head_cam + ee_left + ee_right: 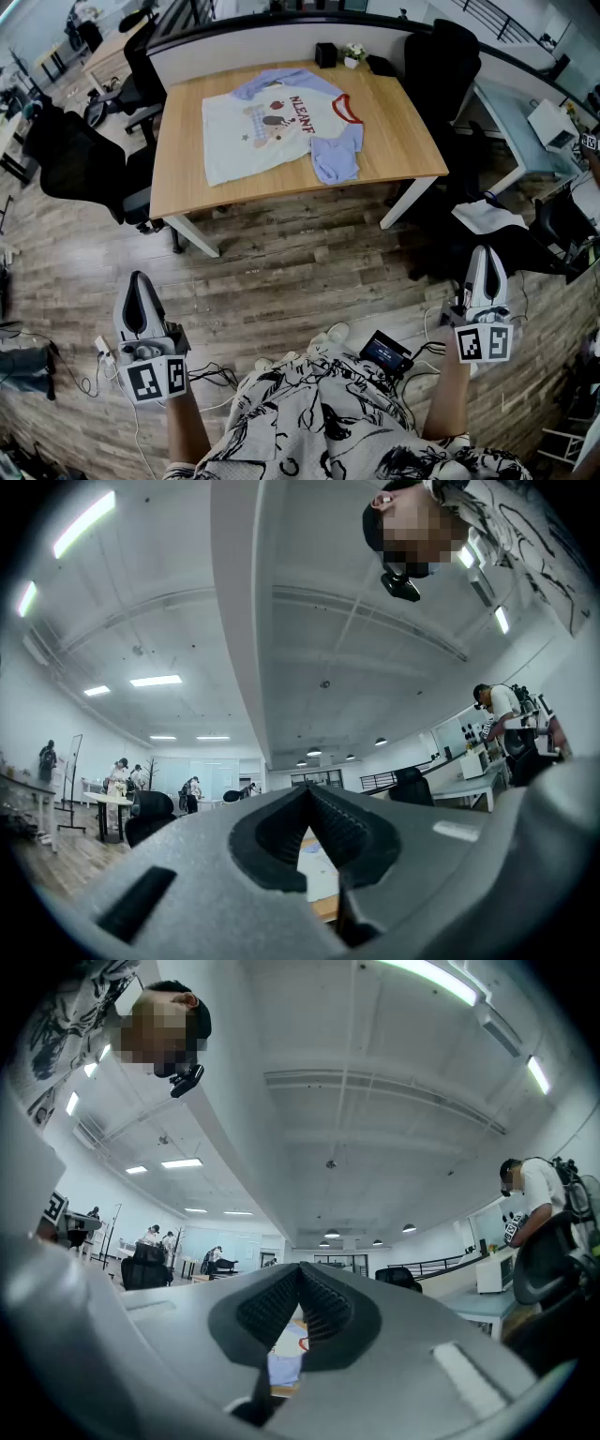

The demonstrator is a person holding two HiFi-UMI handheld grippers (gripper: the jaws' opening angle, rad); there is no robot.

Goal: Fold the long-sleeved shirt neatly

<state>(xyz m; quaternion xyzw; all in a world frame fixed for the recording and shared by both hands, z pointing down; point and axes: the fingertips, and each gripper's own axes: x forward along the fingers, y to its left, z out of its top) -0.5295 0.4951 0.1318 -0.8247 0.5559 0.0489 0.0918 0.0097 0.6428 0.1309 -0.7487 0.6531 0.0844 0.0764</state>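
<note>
A white shirt (pixel 272 127) with lavender sleeves, a red collar and a printed front lies spread on the wooden table (pixel 394 131), one sleeve folded toward the table's near edge. My left gripper (pixel 141 302) hangs over the floor at the lower left, well short of the table, jaws shut and empty. My right gripper (pixel 487 277) is held at the lower right, also shut with nothing in it. In the left gripper view a sliver of shirt (pixel 314 864) shows through the jaw gap. The right gripper view shows a lavender sleeve (pixel 284 1365) the same way.
Black office chairs stand left (pixel 80 164) and behind right (pixel 441 56) of the table. A small black box (pixel 325 54) and a potted plant (pixel 353 54) sit at the table's far edge. Cables and a small device (pixel 384 352) lie on the floor by my feet.
</note>
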